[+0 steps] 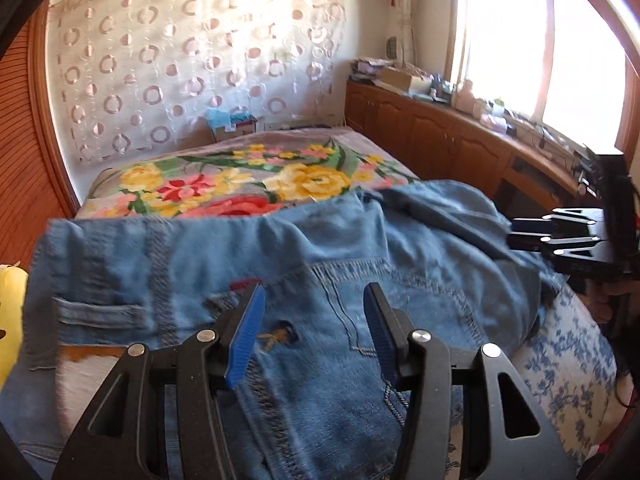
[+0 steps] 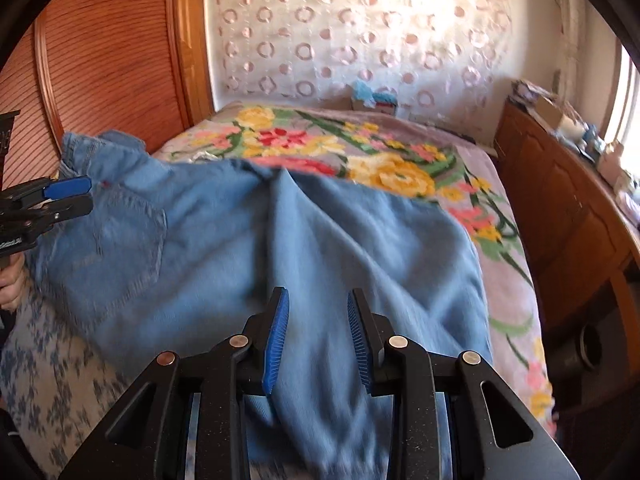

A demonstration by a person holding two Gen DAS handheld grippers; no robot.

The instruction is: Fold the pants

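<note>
- Left wrist view: left tool (image 1: 314, 334) gapes wide, gripping nothing, over the jeans (image 1: 320, 248) waistband.
- Right tool (image 2: 318, 340) likewise open, empty, above a leg.
- Denim sprawls across the bed (image 2: 504, 240); limp, weighty; likely best pinched at seams toward 12 o'clock.

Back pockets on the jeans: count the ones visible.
1. A stitched back pocket lies on the jeans near the left gripper, at the waist end. A second pocket may be hidden under folds.
</note>
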